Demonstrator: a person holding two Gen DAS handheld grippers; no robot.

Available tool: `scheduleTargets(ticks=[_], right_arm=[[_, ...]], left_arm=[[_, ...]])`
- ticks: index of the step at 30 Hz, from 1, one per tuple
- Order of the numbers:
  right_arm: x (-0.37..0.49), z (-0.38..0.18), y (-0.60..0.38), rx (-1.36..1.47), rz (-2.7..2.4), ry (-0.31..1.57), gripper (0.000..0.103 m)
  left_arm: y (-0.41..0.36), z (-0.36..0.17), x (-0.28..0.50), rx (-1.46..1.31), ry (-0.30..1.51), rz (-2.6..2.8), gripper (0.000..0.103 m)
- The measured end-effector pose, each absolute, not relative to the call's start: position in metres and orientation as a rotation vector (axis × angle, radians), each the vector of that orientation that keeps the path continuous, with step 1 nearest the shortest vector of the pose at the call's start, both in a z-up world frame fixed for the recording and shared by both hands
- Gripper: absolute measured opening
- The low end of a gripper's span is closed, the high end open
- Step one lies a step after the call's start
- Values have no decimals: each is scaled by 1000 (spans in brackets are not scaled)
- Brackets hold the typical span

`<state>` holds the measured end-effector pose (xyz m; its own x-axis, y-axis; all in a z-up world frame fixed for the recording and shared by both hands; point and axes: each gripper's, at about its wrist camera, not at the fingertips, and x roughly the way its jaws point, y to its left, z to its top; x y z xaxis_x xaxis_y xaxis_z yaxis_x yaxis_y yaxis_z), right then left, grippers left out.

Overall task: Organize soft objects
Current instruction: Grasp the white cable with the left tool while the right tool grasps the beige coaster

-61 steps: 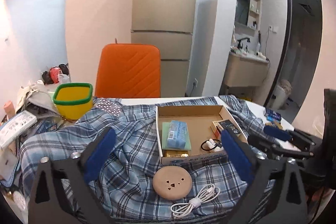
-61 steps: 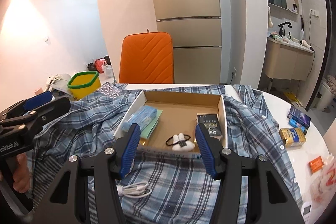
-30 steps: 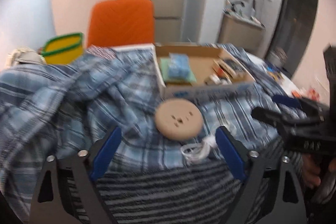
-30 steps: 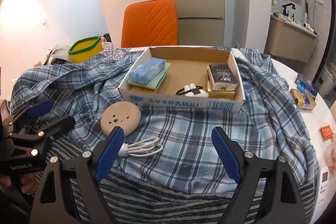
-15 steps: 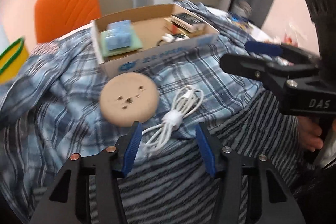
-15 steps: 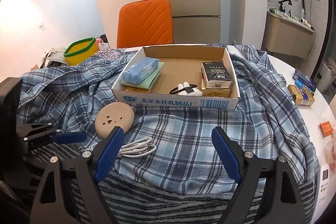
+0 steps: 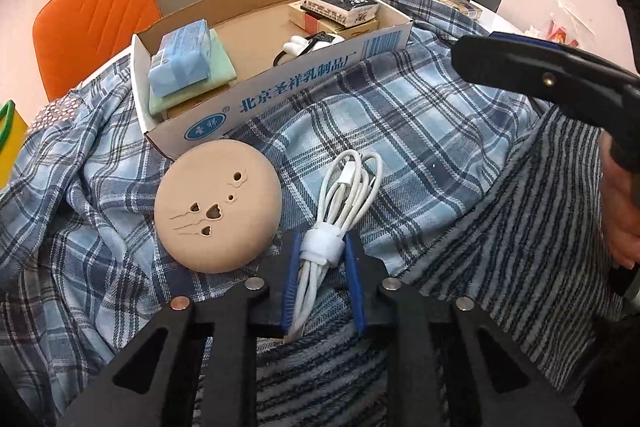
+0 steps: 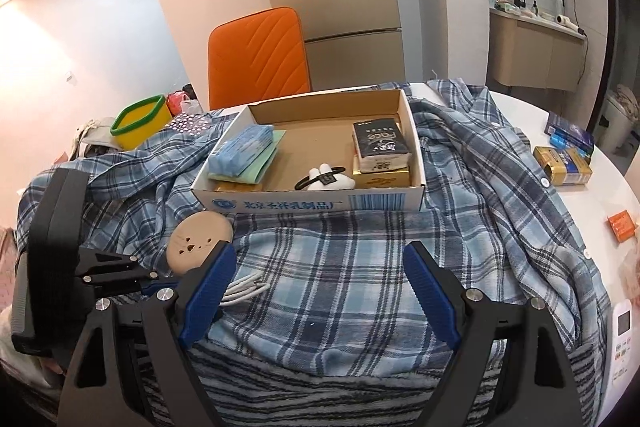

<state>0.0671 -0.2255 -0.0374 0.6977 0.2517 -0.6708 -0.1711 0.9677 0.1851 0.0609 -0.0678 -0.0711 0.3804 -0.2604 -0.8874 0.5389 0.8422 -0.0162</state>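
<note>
Now left tongs (image 7: 322, 247) just closed onto bundled white cable (image 7: 344, 203), right tongs (image 8: 320, 291) wide open, empty.

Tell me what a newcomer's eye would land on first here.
The left gripper has just closed its blue fingers on a bundled white cable lying on the plaid shirt, beside a round tan disc. Behind them sits an open cardboard box of small items, and the right gripper hangs open over the shirt.
</note>
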Motion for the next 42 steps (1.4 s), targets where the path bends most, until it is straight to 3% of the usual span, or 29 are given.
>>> scheduleTargets(ticks=[19,29,42], right_arm=[[66,-19,-211,40,208,743,87],[89,-15,-161,-61,298,802,87],[126,-55,-84,-191,486,950,87]], left_arm=[[7,-5,43,21,754,-274,20],[50,-24,54,-110,674,-58,20],[71,-45,57,-177,721,16,20]])
